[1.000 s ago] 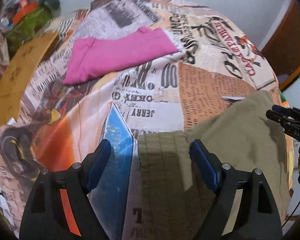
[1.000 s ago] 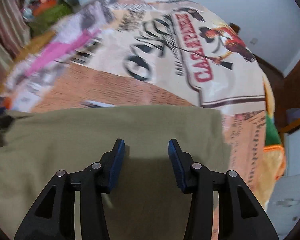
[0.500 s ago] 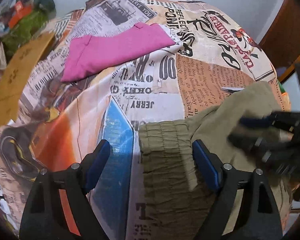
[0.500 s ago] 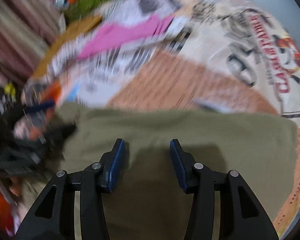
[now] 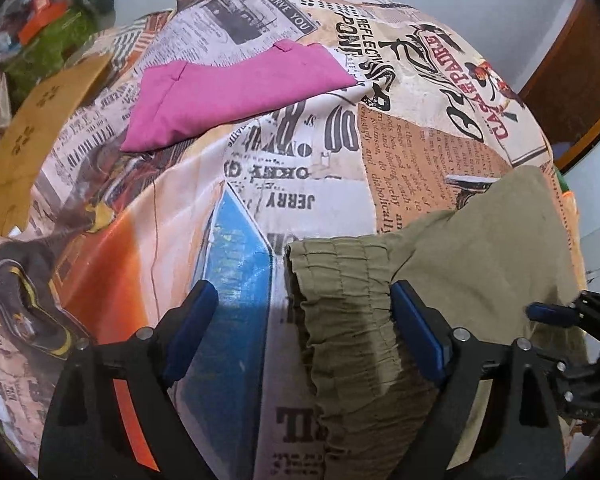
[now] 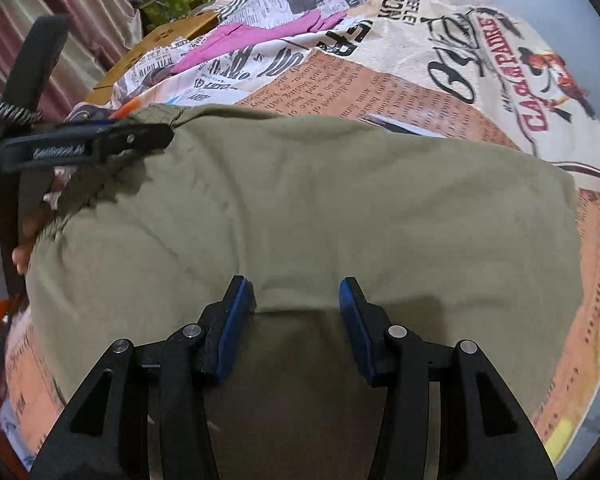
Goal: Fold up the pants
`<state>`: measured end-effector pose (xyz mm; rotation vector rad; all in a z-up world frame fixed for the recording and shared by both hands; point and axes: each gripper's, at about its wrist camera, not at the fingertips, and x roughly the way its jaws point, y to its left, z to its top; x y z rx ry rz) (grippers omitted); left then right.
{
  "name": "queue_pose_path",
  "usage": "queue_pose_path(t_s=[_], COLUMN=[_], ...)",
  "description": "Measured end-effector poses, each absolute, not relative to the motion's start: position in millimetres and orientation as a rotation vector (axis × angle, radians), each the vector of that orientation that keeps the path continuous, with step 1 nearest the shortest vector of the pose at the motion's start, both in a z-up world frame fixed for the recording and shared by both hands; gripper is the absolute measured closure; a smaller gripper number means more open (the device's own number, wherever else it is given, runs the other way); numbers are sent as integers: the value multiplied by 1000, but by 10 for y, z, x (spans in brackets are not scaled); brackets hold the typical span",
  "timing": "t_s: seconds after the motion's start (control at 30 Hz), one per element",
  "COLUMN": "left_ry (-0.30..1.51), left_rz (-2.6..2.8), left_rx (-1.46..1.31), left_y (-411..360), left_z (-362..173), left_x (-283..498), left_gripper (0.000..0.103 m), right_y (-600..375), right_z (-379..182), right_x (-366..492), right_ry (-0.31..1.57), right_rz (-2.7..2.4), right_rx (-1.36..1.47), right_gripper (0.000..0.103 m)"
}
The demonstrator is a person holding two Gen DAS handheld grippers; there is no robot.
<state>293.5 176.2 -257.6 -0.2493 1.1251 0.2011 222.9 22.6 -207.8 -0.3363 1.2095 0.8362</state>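
While both tools gape wide, the left tool [image 5: 300, 316] straddles the pants [image 6: 320, 208] waistband; the right tool [image 6: 296, 300] hovers over them on the bed [image 5: 300, 152].

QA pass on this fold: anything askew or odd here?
The olive pants are rumpled; the elastic waistband is bunched and curled up between the open left gripper fingers. The folded pink garment lies neatly. No damage visible.

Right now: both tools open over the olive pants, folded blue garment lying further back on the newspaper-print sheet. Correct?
Not quite: the folded garment is pink, not blue, as the left wrist view shows. The rest holds: left tool and right tool are open over the olive pants on the newspaper-print sheet.
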Motion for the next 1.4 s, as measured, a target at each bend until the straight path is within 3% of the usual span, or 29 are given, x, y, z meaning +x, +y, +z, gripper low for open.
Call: queue_pose_path(t_s=[0.43, 0.73, 1.4], left_ry=[1095, 1148, 1093], left_rz=[98, 70, 117], left_rx=[-138, -64, -54], left_y=[1250, 970, 904], left_z=[-2152, -2418, -2314], left_x=[2546, 2176, 1832], left_gripper=[16, 15, 15], right_y=[-178, -329, -760], right_z=[-1955, -1913, -1820], right_x=[1963, 1823, 1476], right_ry=[1163, 1168, 1153], right_rz=[778, 757, 688], right_rx=[-316, -288, -192], right_gripper=[60, 60, 60])
